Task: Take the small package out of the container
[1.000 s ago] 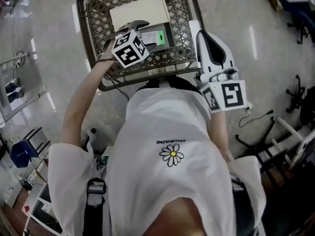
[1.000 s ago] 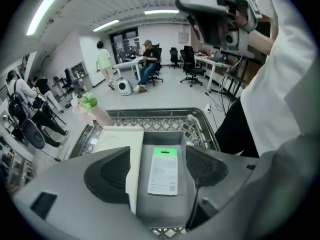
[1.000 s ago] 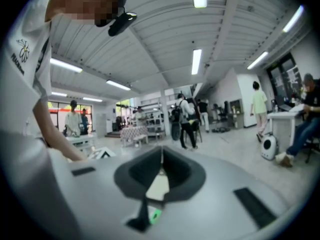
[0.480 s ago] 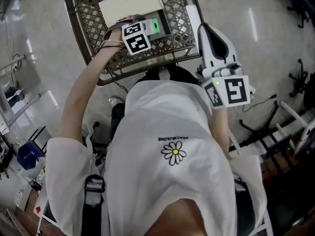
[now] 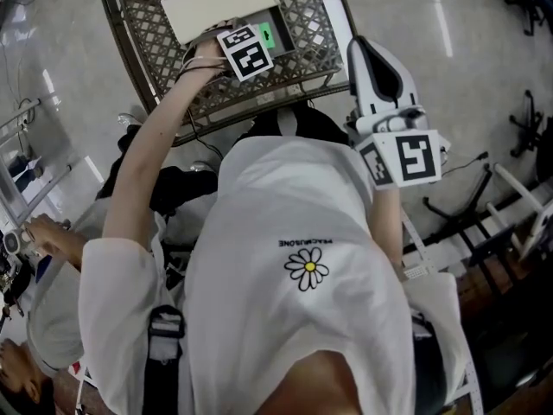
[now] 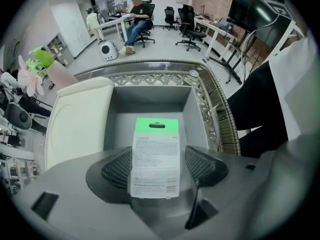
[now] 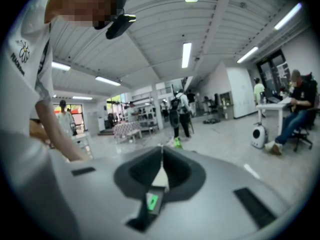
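**Left gripper** (image 6: 158, 170) is shown lowered into the wire basket (image 6: 216, 115), its jaws set narrow about the package (image 6: 155, 144). The package is seen standing between the two meshed pads (image 6: 117, 168), with its lower half deep between them and its green top projecting beyond the tips. One long edge is touched by the left pad. The other is touched by, or lies just beside, the right pad, and a grip is judged to be made.

The package is located in the gray container (image 6: 150, 95), which is set along the basket's right edge. A white box (image 6: 75, 126) is placed just beside the container's left wall.

**Right gripper** (image 7: 160, 165) is held outside the basket, beyond its right edge, with its jaws closed together on nothing.

**Handling.** The package is judged light, flat and thin. It is fairly stiff, but liable to bow if squeezed hard across its width. Hold is best taken on the long edges near mid-height, not on the green top.

**Clearance.** The container is hemmed in by its own walls, the box and the basket rim. Open room is found overhead only, so a straight lift is called for before any sideways travel.
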The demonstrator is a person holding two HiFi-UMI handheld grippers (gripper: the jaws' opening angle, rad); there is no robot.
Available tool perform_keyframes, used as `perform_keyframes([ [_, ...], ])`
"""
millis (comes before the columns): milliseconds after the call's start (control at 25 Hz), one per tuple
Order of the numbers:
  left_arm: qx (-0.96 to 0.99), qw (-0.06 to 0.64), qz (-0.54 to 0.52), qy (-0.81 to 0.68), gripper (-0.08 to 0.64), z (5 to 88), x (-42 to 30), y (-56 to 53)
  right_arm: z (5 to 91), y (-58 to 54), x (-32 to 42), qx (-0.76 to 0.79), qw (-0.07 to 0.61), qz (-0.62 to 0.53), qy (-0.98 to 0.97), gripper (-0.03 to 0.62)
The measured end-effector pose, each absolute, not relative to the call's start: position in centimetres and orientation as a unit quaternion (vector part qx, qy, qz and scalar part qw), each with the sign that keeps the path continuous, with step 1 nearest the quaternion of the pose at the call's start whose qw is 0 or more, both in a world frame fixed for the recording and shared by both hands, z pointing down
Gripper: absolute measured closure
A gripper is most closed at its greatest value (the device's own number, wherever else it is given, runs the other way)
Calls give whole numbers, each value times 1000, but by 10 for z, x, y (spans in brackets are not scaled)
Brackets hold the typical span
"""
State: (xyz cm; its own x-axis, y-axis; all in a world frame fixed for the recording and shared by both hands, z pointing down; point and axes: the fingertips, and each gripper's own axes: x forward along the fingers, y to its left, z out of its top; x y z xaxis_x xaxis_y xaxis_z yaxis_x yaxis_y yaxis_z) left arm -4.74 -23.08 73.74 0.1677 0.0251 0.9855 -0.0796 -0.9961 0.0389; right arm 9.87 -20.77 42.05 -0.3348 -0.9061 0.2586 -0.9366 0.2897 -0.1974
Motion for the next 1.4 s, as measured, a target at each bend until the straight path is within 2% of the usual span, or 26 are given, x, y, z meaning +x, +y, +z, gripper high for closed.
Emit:
perform_keyframes([
  [1400, 733, 37, 679, -24, 233, 755, -49, -232, 430, -198, 94, 559, 57, 164, -811, 560],
])
